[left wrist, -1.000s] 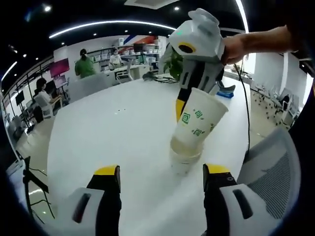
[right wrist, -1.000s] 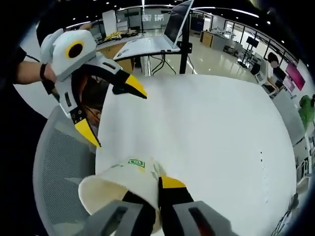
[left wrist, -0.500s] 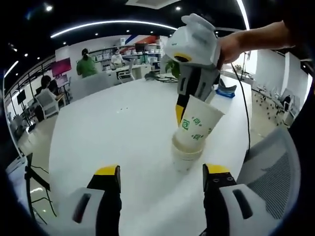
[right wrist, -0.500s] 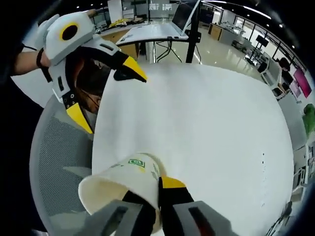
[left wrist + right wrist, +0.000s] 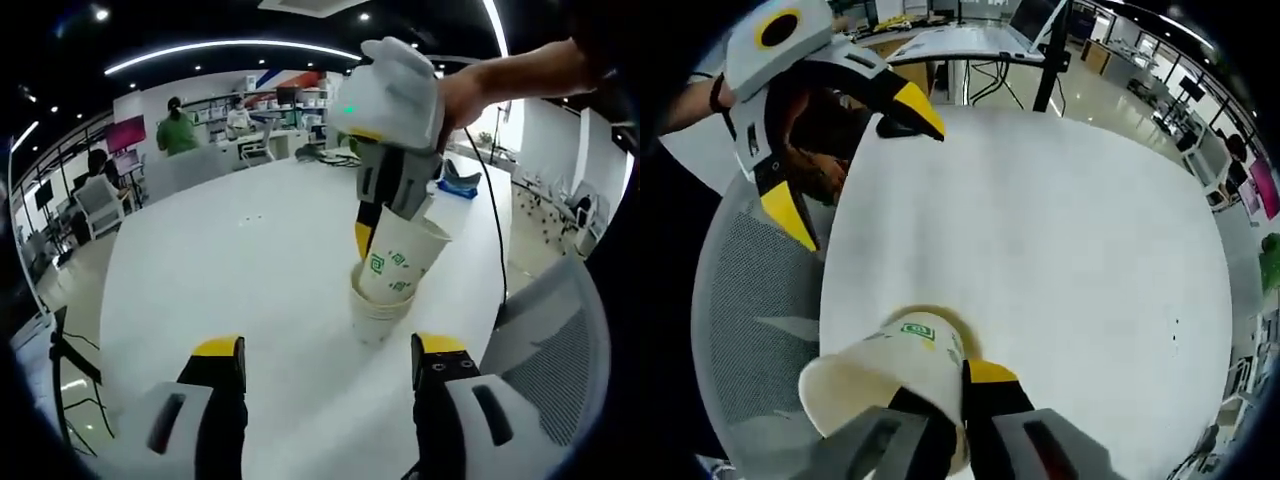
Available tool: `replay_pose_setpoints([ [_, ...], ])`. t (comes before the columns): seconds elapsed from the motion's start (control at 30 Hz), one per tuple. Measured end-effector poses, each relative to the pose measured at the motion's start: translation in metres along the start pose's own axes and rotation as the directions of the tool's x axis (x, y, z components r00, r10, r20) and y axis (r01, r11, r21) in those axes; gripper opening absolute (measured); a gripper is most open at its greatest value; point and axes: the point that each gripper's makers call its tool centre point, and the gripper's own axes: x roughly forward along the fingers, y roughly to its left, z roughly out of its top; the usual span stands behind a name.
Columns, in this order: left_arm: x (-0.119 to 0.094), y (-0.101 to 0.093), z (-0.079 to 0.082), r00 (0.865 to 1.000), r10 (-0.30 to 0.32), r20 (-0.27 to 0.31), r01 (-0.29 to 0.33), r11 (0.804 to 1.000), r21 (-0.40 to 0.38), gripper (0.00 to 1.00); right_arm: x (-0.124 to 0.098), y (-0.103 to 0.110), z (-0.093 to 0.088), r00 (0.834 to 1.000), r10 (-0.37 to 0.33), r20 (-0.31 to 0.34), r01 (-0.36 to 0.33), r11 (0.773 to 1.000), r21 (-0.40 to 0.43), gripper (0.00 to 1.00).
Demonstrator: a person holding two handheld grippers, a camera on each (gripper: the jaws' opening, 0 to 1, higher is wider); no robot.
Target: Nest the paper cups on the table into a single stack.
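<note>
A white paper cup with green marks [image 5: 402, 262] hangs tilted in my right gripper [image 5: 385, 215], its base sunk into the mouth of a short cup stack [image 5: 377, 312] standing on the white table [image 5: 220, 260]. In the right gripper view the same cup [image 5: 885, 385] shows its open mouth. My right gripper [image 5: 955, 388] is shut on its rim, one jaw inside and one outside. My left gripper [image 5: 330, 348] stays open, low and just in front of the stack, holding nothing. It appears again as the left gripper [image 5: 850, 160] over the table's edge.
A grey mesh chair [image 5: 552, 345] stands close to the table's near edge, also seen as the chair [image 5: 750, 300]. A person's hand [image 5: 480, 95] carries the right gripper. Several people [image 5: 176, 128] sit at desks far behind. A laptop on a stand [image 5: 1035, 20] is beyond the table [image 5: 1060, 230].
The right gripper has come down and turned the cup more upright, pushing its base deeper into the stack. The left gripper has stayed where it was, open.
</note>
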Motion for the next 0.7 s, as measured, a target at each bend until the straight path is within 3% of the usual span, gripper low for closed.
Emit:
replay_pose_setpoints([
  [0.33, -0.0017, -0.0015, -0.0004, 1.0, -0.003, -0.002, 0.003, 1.0, -0.001, 0.66, 0.0078, -0.0022, 0.0, 1.0, 0.007, -0.03, -0.008, 1.0, -0.021, 0.01],
  [0.7, -0.0016, -0.0018, -0.0015, 1.0, -0.011, -0.006, 0.011, 1.0, 0.003, 0.66, 0.0093, -0.0053, 0.0021, 1.0, 0.001, -0.02, -0.001, 1.0, -0.016, 0.07],
])
